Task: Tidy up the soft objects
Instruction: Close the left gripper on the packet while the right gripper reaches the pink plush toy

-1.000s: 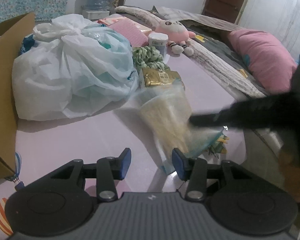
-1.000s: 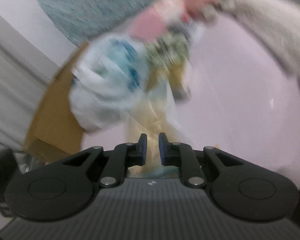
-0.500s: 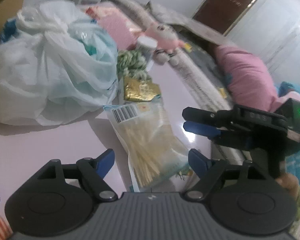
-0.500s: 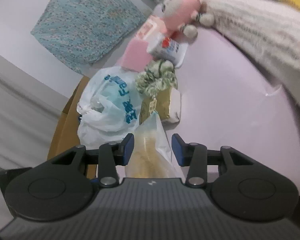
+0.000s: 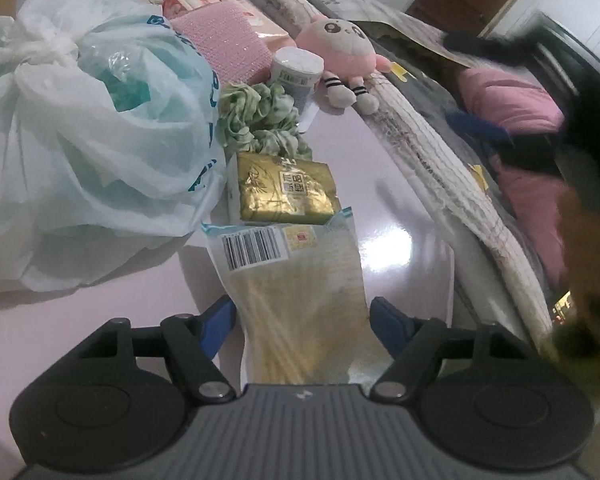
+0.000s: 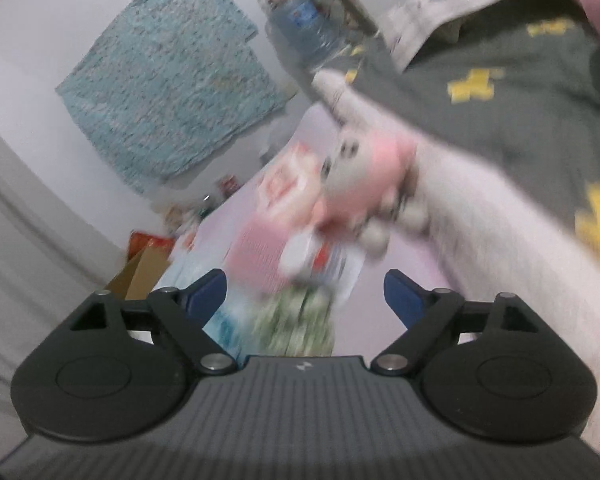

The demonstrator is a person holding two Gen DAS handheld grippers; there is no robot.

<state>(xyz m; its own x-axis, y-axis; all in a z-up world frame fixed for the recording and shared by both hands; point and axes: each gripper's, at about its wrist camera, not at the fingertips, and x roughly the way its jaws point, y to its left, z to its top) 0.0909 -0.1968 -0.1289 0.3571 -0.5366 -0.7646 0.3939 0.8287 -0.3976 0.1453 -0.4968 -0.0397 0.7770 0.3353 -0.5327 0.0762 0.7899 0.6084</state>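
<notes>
Currently left hand-held gripper (image 5: 302, 322) spread wide around noodle packet (image 5: 296, 300) on worktop (image 5: 400, 208); right hand-held gripper (image 6: 305, 294) spread wide, holding nothing.

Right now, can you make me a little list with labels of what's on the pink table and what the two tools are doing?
surface: pink table
front item: clear packet of yellow sticks, lying flat
behind it: gold packet, then green scrunchie
left side: white plastic bags
far end: pink plush toy beside a white tub
left tool: open, either side of the stick packet
right tool: open, holding nothing, view blurred
</notes>
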